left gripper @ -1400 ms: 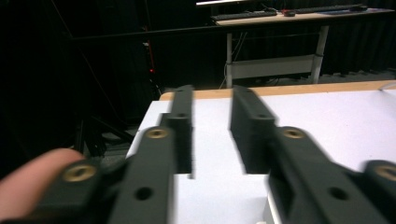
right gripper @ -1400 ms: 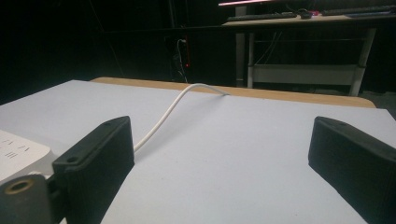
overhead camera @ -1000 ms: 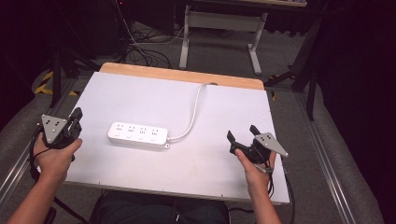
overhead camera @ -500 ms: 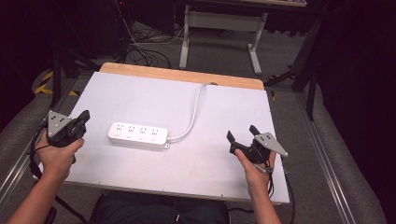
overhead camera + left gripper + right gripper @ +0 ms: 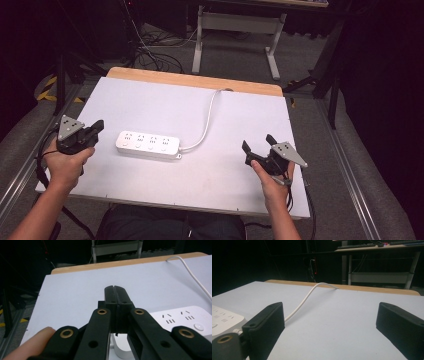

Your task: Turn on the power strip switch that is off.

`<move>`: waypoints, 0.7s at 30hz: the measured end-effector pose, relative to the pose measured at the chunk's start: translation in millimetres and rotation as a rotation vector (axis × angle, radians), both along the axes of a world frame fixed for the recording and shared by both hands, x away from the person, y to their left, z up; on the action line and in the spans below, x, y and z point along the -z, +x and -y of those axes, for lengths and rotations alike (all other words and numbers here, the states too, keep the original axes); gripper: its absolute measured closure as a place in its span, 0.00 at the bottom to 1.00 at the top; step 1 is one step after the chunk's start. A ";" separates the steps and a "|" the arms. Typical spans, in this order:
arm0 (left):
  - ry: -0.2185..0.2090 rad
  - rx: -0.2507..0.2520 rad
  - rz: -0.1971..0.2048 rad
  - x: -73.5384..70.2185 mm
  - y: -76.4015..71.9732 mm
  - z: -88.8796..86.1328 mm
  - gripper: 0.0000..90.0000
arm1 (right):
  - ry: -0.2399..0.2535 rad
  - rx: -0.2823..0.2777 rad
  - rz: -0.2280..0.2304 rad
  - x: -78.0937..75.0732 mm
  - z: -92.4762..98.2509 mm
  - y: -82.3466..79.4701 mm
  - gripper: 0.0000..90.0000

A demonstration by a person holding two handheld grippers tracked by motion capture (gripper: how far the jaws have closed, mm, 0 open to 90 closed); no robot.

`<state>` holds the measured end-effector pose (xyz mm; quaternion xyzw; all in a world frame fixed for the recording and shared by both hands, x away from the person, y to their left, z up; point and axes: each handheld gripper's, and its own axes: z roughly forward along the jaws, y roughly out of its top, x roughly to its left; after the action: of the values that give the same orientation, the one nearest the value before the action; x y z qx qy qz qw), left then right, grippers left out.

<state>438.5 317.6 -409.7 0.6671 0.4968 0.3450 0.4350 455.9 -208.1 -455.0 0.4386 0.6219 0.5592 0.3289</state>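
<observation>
So the left tongs (image 5: 96, 128) are sitting pressed tight together with nothing between them, hovering at the left edge of the worktop (image 5: 165, 95). The power strip (image 5: 148, 145) is lying flat just to their right, close but not touching. The right tongs (image 5: 257, 144) are gaping wide and empty, hanging over the worktop's right side, well apart from the strip, which is off to their left. The strip's white cord (image 5: 207, 117) is curving away between the two tongs toward the far wooden edge. Both hands are gripping the handles from the near side.
</observation>
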 end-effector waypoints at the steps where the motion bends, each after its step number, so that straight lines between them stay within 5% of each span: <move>1: 0.007 0.007 -0.002 -0.7 0.3 0.8 1.00 | 0.001 0.000 0.000 0.0 -0.1 0.0 0.10; 21: 0.070 0.129 -0.070 1.3 9.7 22.4 1.00 | 0.004 -0.003 -0.003 -0.1 0.3 -1.0 0.10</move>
<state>448.2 295.2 -411.0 0.7241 0.4556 0.3098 0.4150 454.8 -208.4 -454.9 0.4392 0.6219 0.5602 0.3263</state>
